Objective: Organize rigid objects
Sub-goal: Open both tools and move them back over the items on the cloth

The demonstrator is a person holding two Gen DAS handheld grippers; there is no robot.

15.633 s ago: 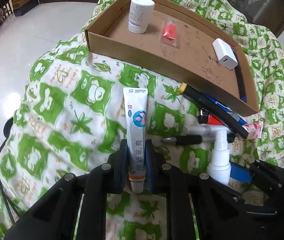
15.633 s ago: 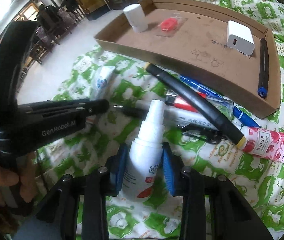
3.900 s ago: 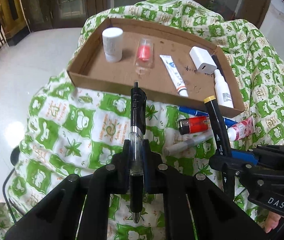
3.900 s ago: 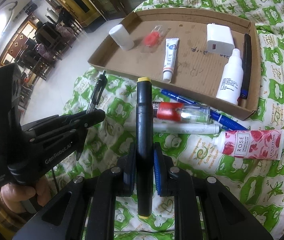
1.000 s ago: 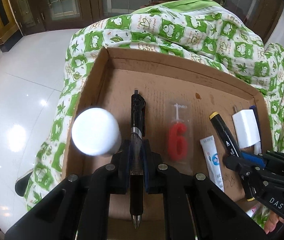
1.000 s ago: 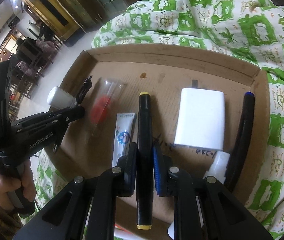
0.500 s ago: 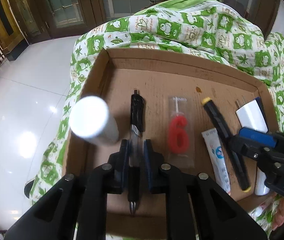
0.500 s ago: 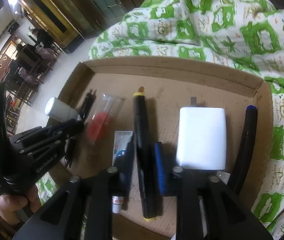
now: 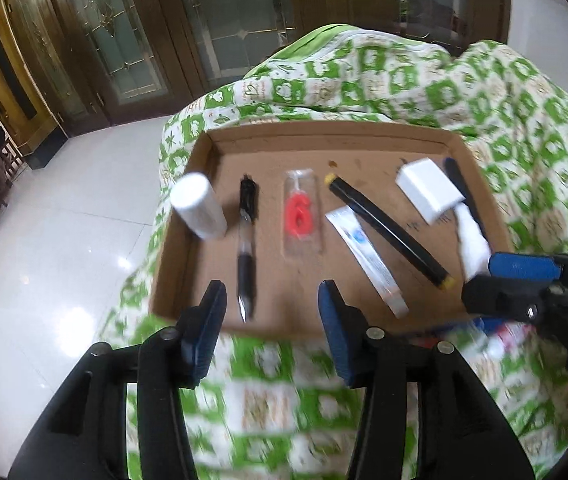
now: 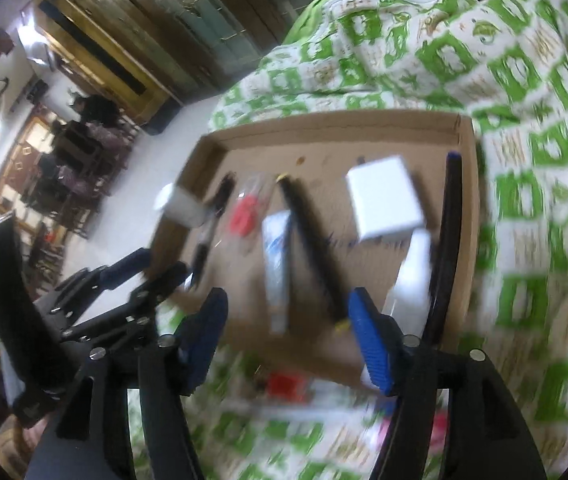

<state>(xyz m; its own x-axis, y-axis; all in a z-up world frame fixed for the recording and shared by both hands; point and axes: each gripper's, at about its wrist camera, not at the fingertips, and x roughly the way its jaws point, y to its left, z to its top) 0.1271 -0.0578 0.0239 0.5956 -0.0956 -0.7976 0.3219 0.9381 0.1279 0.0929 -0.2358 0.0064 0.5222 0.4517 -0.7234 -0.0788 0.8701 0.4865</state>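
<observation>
Left gripper (image 9: 271, 300): I see its jaws opening, with nothing pressed between the blue pads; it hangs over the near edge of the tray.
Right gripper (image 10: 288, 312): jaws opening too, gripping nothing; the near ends of two tray items show through the gap (neither pad touches them).
Cardboard tray (image 9: 324, 136): sits on the green-and-white patterned cloth (image 9: 524, 128), with everything in it lined up roughly side by side.
White bottle (image 9: 197, 210): stands upright at the tray's left end, against the left wall.
Black pen (image 9: 245, 240): lies flat on the tray floor just right of the white bottle, tip towards me, clear of my left pads.
Red number candle (image 9: 302, 216): in its clear packet, lying next to the pen.
Small tube (image 9: 366, 254): white with a blue mark, lying slanted beside the candle packet.
Black marker (image 9: 390, 232): yellow at both ends, lies slanted alongside the tube, free of my right pads.
White charger block (image 9: 428, 190): towards the tray's right end.
Spray bottle (image 9: 472, 240): white, lying just in front of the charger block (blurred, so I cannot read any detail).
Dark pen (image 10: 446, 232): blue-tipped, lies along the right wall.
Outside the tray: a few more items lie on the cloth near its front edge, too blurred for me to name.
</observation>
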